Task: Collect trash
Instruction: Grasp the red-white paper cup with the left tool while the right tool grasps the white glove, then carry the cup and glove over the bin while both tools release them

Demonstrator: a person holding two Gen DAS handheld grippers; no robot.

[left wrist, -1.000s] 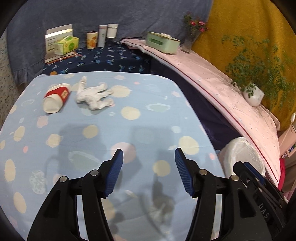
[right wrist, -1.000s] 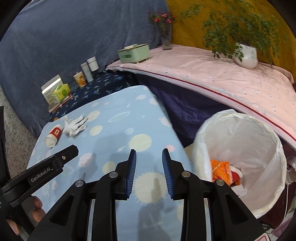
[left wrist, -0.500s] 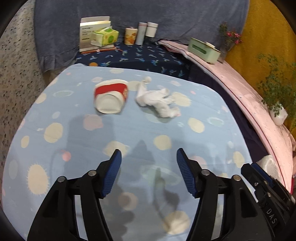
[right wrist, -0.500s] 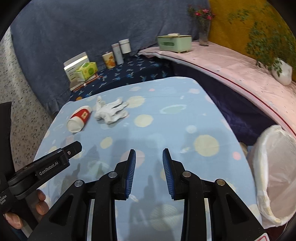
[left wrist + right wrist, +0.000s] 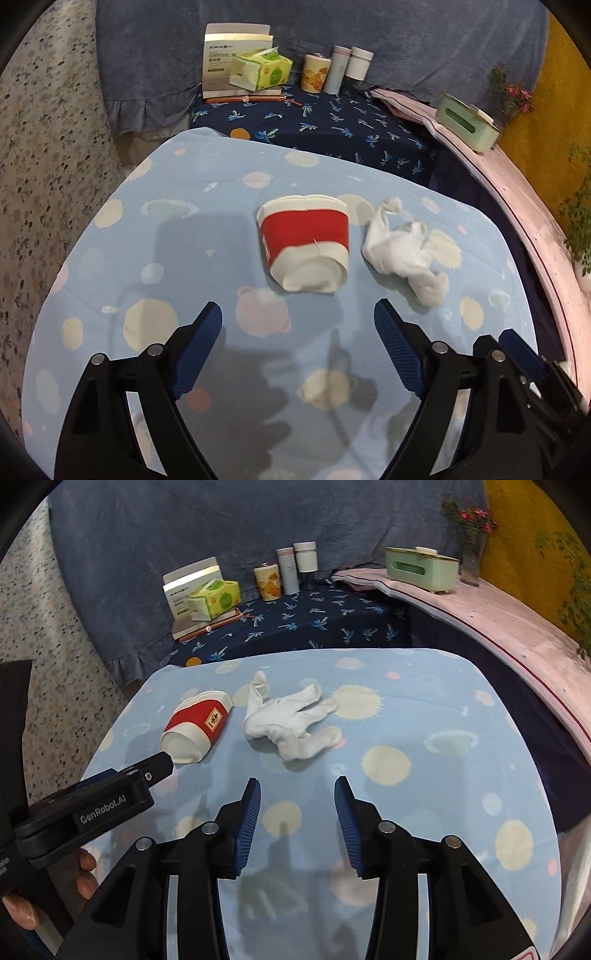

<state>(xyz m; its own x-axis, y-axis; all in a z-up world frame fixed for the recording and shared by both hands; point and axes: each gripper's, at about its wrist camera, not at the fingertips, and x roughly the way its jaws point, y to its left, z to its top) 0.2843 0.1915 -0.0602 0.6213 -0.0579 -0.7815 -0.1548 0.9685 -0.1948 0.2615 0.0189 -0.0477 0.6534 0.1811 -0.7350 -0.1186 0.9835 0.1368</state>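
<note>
The left hand-held gripper [image 5: 298, 325] is hanging over the counter [image 5: 110, 295], which is wearing a pale blue cloth printed with planets and suns. Its blue pads are standing wide apart, having just been opening further, and nothing is sitting between them. Just beyond its tips a crushed red-and-white paper cup [image 5: 304, 245] is lying on its side, its base turned toward the gripper. Just beside the cup, to its right, a crumpled white glove [image 5: 402, 251] is lying on the cloth, apart from the cup.

The right hand-held gripper [image 5: 297, 808] is pointing down at the same cloth, its pads partly apart after just opening a little, with only bare cloth between them. The glove [image 5: 291, 723] is lying a short way ahead of its tips, and the cup [image 5: 197, 729] is sitting to the glove's left, close to the tip of the left gripper [image 5: 159, 766] coming in from the side. A person's fingers [image 5: 86, 878] are wrapping round that gripper's handle.

Behind the counter, a tissue pack [image 5: 214, 598] and a green box [image 5: 421, 570] are standing on other surfaces.
</note>
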